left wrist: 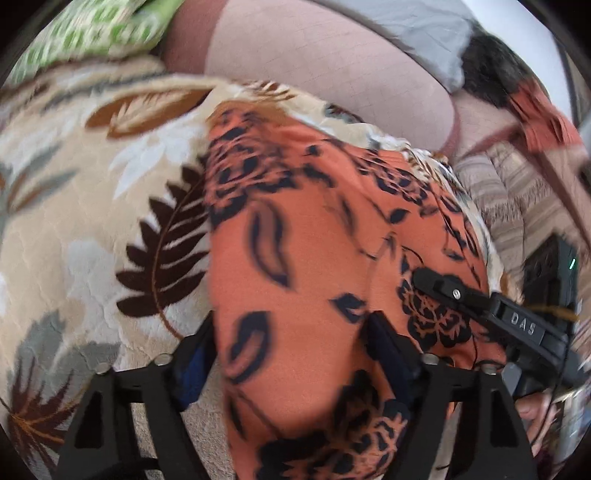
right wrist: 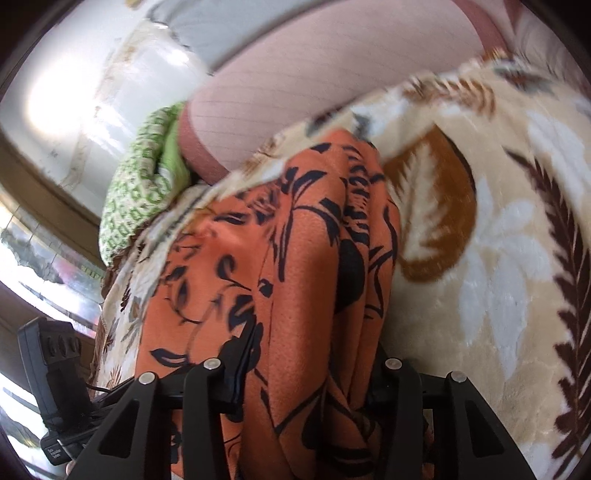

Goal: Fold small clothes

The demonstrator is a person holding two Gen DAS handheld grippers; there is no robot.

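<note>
An orange cloth (left wrist: 314, 258) printed with black flowers lies on a beige leaf-patterned blanket (left wrist: 92, 221). In the left wrist view it fills the gap of my left gripper (left wrist: 293, 354). That gripper's jaws stand wide, and the blue pad of the left finger (left wrist: 194, 363) shows bare beside the cloth's edge. One finger of my right gripper (left wrist: 480, 306) rests on the cloth's right side. In the right wrist view the orange cloth (right wrist: 295, 277) is gathered into folds and pinched in my right gripper (right wrist: 306, 376), draping over its left finger.
A green patterned cloth (left wrist: 92, 33) (right wrist: 136, 199) lies at the blanket's (right wrist: 498, 258) far edge against a pink mattress (left wrist: 314, 66) (right wrist: 332, 81). A grey pillow (left wrist: 424, 29) and another orange-and-black garment (left wrist: 535, 110) sit beyond. A hand (left wrist: 532, 410) holds the right gripper.
</note>
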